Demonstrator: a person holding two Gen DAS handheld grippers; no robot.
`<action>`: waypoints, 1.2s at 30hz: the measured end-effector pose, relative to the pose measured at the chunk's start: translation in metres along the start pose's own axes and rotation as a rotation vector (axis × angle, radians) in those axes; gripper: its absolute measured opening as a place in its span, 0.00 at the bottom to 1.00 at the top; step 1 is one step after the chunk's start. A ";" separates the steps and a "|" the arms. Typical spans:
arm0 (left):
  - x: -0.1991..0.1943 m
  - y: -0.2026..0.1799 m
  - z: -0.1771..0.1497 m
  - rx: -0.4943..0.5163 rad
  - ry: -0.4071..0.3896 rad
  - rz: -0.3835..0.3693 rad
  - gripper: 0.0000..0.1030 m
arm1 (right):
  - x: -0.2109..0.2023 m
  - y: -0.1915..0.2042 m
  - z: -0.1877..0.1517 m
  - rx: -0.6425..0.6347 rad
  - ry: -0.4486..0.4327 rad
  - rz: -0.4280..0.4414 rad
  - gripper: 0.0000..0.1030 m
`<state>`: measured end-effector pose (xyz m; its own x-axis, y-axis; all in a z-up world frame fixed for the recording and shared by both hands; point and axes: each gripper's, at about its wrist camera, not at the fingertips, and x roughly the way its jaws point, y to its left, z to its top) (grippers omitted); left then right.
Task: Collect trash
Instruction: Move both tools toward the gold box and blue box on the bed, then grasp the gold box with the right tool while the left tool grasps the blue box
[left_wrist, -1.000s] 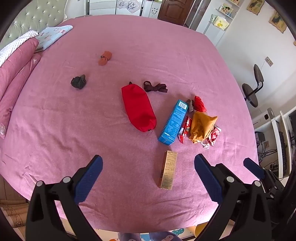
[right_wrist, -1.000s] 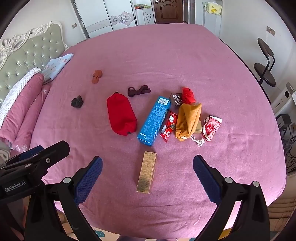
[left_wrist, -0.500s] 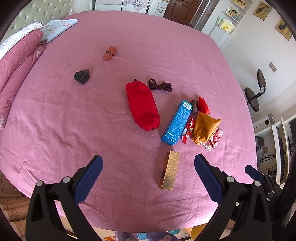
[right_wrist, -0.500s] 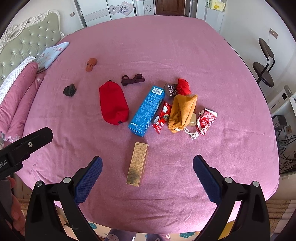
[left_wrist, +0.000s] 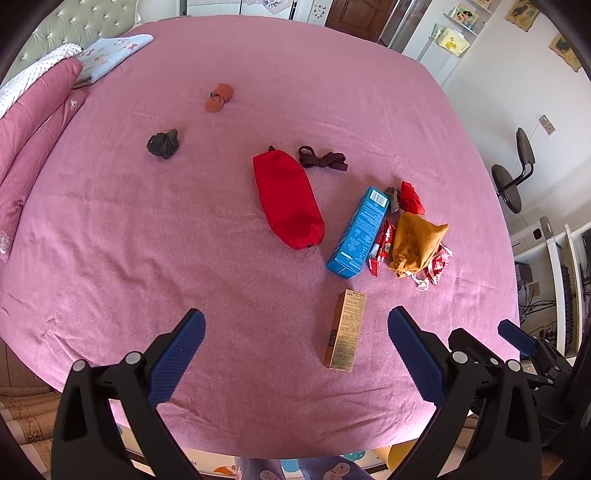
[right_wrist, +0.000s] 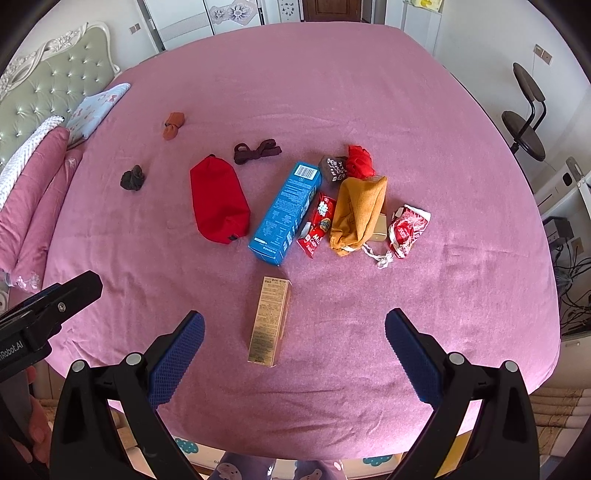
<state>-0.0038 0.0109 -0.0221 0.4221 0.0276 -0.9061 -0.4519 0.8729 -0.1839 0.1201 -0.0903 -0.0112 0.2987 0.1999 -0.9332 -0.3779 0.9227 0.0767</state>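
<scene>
On the pink bed lie a gold box (left_wrist: 346, 329) (right_wrist: 270, 321), a blue box (left_wrist: 359, 232) (right_wrist: 286, 212), a red snack wrapper (left_wrist: 382, 246) (right_wrist: 318, 225), a crumpled red-white wrapper (right_wrist: 407, 229), a dark wrapper (right_wrist: 332, 168), a red crumpled piece (right_wrist: 359, 161), a mustard pouch (left_wrist: 417, 241) (right_wrist: 359, 213) and a red pouch (left_wrist: 289, 201) (right_wrist: 218, 201). My left gripper (left_wrist: 296, 353) is open and empty above the bed's near edge. My right gripper (right_wrist: 294, 352) is open and empty, with the gold box lying between its fingers' line of sight.
A dark brown strap (right_wrist: 257, 151), a black sock ball (right_wrist: 132, 178) and an orange sock ball (right_wrist: 173, 124) lie farther back. Pillows (right_wrist: 33, 177) and a headboard (right_wrist: 40, 92) are at the left. An office chair (right_wrist: 526, 114) stands right of the bed.
Both grippers have drifted slightly, so the items sit a little differently in view. Nothing on the bed has moved. Both grippers stay open.
</scene>
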 end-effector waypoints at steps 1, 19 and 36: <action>0.001 0.000 -0.001 0.002 0.004 0.007 0.96 | 0.000 0.001 -0.001 -0.003 0.003 -0.001 0.92; 0.018 0.005 -0.004 -0.013 0.066 0.013 0.96 | 0.015 0.003 -0.008 0.006 0.050 0.018 0.91; 0.062 0.011 0.001 -0.013 0.187 -0.002 0.96 | 0.057 0.007 -0.014 0.036 0.136 0.030 0.91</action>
<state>0.0184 0.0224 -0.0803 0.2697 -0.0662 -0.9607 -0.4621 0.8664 -0.1894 0.1221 -0.0769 -0.0682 0.1653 0.1832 -0.9691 -0.3527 0.9286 0.1153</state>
